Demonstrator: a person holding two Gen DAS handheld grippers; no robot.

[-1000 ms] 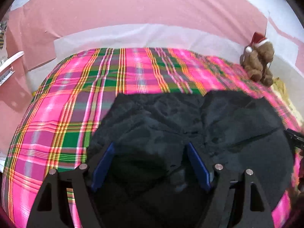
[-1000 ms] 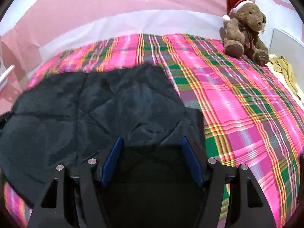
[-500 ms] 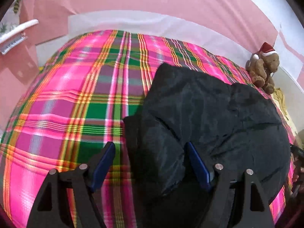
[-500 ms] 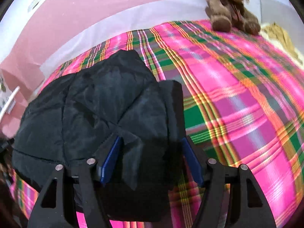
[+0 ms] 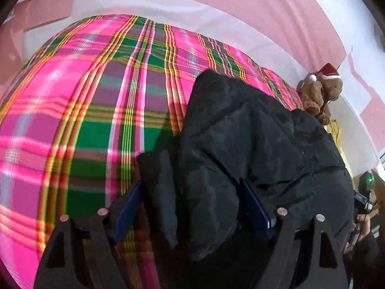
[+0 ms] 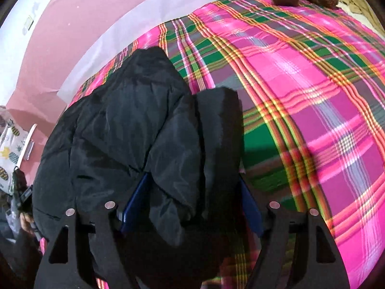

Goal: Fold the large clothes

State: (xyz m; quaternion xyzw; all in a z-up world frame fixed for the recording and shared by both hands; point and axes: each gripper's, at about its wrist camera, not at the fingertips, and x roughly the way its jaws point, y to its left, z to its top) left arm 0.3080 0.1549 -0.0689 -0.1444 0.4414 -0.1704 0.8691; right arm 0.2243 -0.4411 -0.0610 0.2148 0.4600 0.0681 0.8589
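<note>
Black puffy quilted jacket (image 5: 252,144) lies bunched on the pink-and-green plaid bedspread (image 5: 84,120); left gripper (image 5: 192,207) and right gripper (image 6: 192,192) both straddle its folds, jaws spreading wide, pads not pressing.

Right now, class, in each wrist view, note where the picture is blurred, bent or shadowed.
Left wrist view: the plaid bedspread smears at the left, bulging under the fisheye; the black jacket casts a shadow beside it. Right wrist view: plaid stripes blur lower right, and the jacket shows soft sheen.
</note>
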